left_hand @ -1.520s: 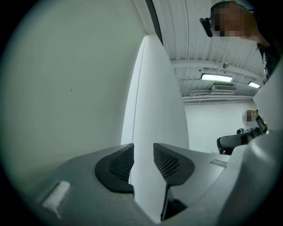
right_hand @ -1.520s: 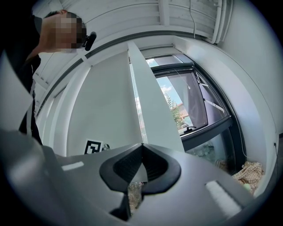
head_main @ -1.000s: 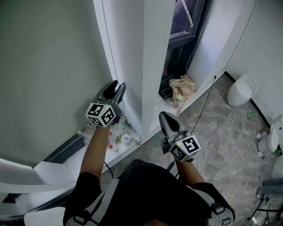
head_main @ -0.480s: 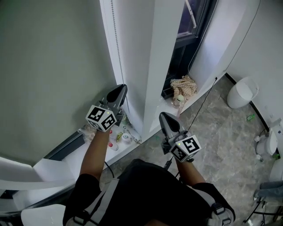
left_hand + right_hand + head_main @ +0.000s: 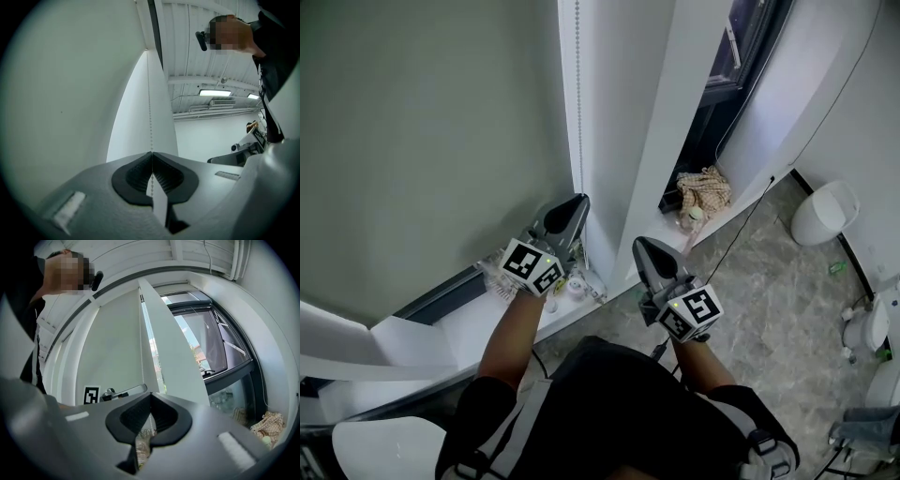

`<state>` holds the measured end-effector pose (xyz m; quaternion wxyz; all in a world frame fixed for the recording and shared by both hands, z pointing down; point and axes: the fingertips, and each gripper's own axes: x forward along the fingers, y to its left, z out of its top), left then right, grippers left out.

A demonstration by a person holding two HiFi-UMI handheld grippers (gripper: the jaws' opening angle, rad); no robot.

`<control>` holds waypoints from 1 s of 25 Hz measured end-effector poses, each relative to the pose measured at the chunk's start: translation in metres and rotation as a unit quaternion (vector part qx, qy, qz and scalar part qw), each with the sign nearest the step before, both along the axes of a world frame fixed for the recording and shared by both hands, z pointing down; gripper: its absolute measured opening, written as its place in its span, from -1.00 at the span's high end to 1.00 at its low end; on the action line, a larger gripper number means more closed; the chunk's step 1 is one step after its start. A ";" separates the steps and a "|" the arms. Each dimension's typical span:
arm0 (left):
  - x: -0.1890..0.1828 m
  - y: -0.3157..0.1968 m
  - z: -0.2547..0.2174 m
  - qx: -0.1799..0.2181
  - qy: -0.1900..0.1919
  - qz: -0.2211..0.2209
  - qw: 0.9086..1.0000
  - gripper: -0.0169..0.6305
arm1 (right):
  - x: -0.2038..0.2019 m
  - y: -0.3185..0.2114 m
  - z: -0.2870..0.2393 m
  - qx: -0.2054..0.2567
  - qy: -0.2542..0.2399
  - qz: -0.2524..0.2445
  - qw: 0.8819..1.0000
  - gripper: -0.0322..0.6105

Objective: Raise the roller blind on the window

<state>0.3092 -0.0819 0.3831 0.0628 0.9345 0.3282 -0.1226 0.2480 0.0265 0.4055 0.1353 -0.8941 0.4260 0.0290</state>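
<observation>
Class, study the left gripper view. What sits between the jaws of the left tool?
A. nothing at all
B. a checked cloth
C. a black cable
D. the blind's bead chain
D: the left tool has its jaws closed together on the thin bead chain, which runs straight up from where they meet.

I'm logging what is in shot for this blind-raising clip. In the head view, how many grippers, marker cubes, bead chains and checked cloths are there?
Grippers: 2, the left gripper and the right gripper
Marker cubes: 2, the left cube and the right cube
Bead chain: 1
Checked cloth: 1
Total: 6
</observation>
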 end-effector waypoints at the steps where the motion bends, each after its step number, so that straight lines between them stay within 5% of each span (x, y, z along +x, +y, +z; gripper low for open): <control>1: -0.003 0.002 0.008 0.012 -0.007 -0.001 1.000 0.94 | 0.000 -0.004 -0.003 0.003 0.004 -0.005 1.000 0.89; 4: -0.012 0.015 0.057 0.040 -0.050 0.008 0.998 0.93 | 0.006 -0.017 -0.012 -0.008 0.018 -0.017 1.000 0.89; 8: -0.030 0.024 0.097 0.007 -0.089 0.015 0.996 0.93 | 0.009 -0.043 -0.046 -0.021 0.067 -0.051 0.996 0.75; 25: -0.059 0.035 0.093 0.022 -0.082 0.033 0.996 0.93 | 0.012 -0.084 -0.048 -0.043 0.082 -0.096 0.991 0.63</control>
